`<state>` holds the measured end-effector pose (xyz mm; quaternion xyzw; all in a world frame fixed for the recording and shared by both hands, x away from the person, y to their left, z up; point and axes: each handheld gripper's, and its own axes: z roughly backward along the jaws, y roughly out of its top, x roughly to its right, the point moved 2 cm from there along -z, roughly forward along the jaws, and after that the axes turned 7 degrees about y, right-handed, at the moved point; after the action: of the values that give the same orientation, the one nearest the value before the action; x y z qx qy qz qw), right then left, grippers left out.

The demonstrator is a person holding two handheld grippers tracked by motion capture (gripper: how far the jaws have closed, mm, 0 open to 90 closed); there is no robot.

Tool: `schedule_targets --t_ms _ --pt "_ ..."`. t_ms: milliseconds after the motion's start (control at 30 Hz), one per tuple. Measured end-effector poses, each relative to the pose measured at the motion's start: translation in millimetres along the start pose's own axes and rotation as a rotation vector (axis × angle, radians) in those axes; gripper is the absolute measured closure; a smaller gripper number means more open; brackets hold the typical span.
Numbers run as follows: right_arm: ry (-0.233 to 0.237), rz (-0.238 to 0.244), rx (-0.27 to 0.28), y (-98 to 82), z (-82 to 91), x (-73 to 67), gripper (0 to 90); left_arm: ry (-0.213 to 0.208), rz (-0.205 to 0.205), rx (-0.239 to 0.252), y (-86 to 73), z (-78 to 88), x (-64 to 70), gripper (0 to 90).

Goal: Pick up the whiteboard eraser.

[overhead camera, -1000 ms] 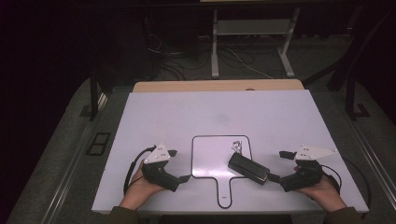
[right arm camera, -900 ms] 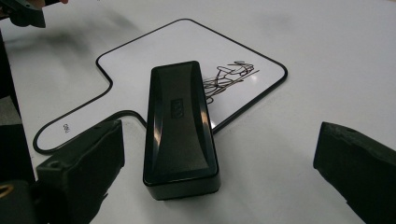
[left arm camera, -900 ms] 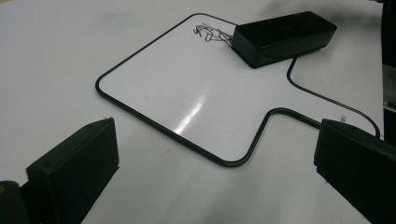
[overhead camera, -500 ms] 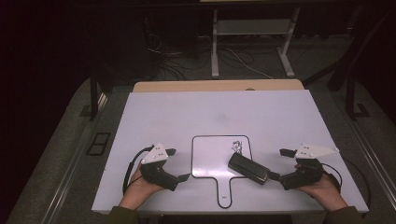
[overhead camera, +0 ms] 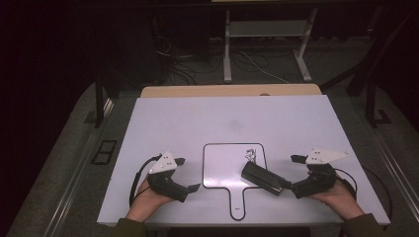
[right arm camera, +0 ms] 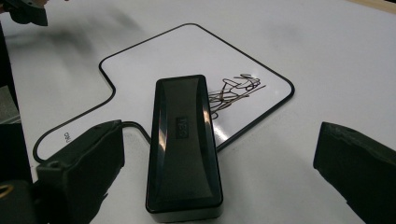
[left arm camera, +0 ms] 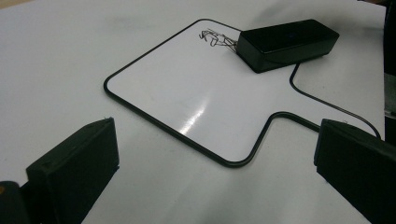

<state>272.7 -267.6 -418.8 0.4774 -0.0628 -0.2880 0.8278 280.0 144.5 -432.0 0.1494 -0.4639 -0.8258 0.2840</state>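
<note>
Nothing much had shifted since the earlier frames: both hands sat where they were, and the black rectangular plastic eraser (overhead camera: 262, 177) lay in the same spot. It rested on the right part of the small white paddle-shaped whiteboard with a thin black border (overhead camera: 222, 168), just below the black scribble (overhead camera: 251, 155), overhanging the board's right edge toward my right hand-held gripper (overhead camera: 291, 173). That gripper's jaws stood wide, one on either side of the eraser's near end, holding nothing. My left hand-held gripper (overhead camera: 185, 174) was wide too, empty, resting on the white worktop (overhead camera: 222, 118) just left of the board.

As I judged it, the risk was closing off-centre: one jaw would touch first and swivel the eraser, or skid the loose board across the smooth worktop.

From the high view, the eraser's long axis ran diagonally, far end up-left toward the scribble, near end down-right toward my right hand. In the right gripper view it lay almost in line with the jaws.
</note>
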Motion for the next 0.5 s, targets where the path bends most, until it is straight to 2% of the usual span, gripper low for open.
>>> schedule_targets --t_ms 300,500 --pt "-0.003 0.003 0.0 6.1 -1.8 0.0 0.8 -0.003 0.004 -0.005 -1.5 1.0 -1.6 0.0" --pt "0.019 -0.002 -0.007 11.9 -4.8 1.8 0.8 -0.004 0.012 -0.005 -1.8 0.5 -3.2 0.0"
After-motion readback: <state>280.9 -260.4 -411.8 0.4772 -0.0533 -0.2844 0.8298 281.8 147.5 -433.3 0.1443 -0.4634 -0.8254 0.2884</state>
